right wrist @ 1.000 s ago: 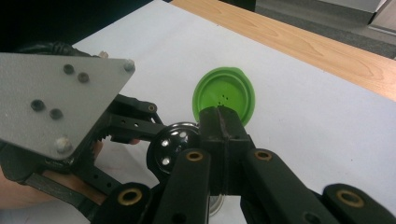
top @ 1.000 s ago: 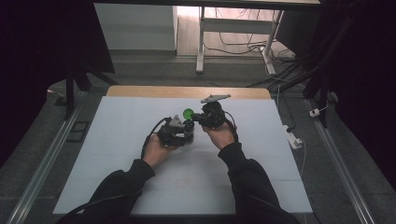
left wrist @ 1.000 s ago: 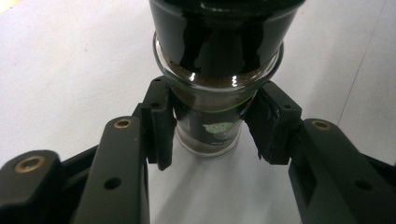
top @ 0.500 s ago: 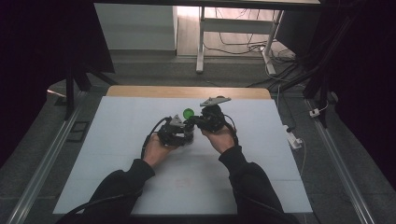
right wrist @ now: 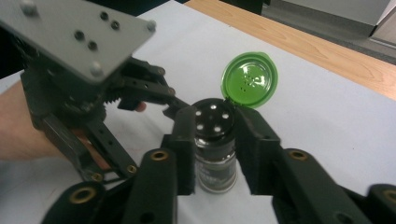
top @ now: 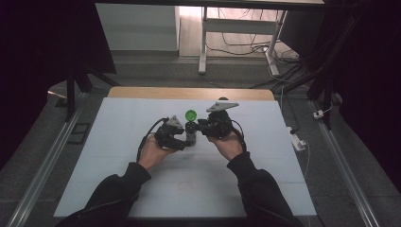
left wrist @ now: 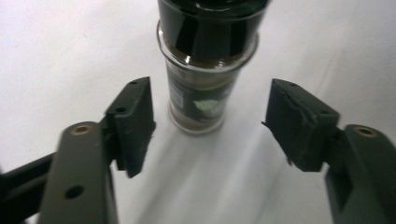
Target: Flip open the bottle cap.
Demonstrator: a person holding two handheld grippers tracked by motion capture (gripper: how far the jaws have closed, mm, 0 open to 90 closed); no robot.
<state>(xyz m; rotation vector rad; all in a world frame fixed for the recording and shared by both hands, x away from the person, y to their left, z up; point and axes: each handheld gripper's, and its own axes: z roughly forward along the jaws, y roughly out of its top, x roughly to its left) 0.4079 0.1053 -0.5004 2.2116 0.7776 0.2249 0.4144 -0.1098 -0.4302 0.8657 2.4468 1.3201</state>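
- High view: a small glass spice jar (top: pixel 190 133) stands upright near the middle of the white table (top: pixel 118 142), its green flip lid (top: pixel 191 115) hinged open and standing up. The left gripper (top: pixel 182 142) sits at the jar's left and the right gripper (top: pixel 201 128) at its right, both close against it; whether either presses on it cannot be told from here.
- Left gripper view: the jar (left wrist: pixel 205 79) stands just beyond the two black pads (left wrist: pixel 133 121), which are spread wider than the glass and clear of it, so this gripper is released. Its jaws have just been opening, with the jar ahead of them rather than between the pads. The glass body carries a label, with brown spice visible behind it.
- Right gripper view: the jaws flank the black shaker top (right wrist: pixel 213 116), close on either side. They have just been opening, and a sliver of gap seems to show, so the right gripper (right wrist: pixel 215 135) reads as let go, though contact on the left pad cannot be ruled out. The left gripper (right wrist: pixel 140 100) is just beside the jar.
- Handling: the jar is probably light, rigid, smooth and slippery, and breakable if tipped. The straight glass wall below the cap looks the safest hold; the thin lid and its hinge would likely flex.
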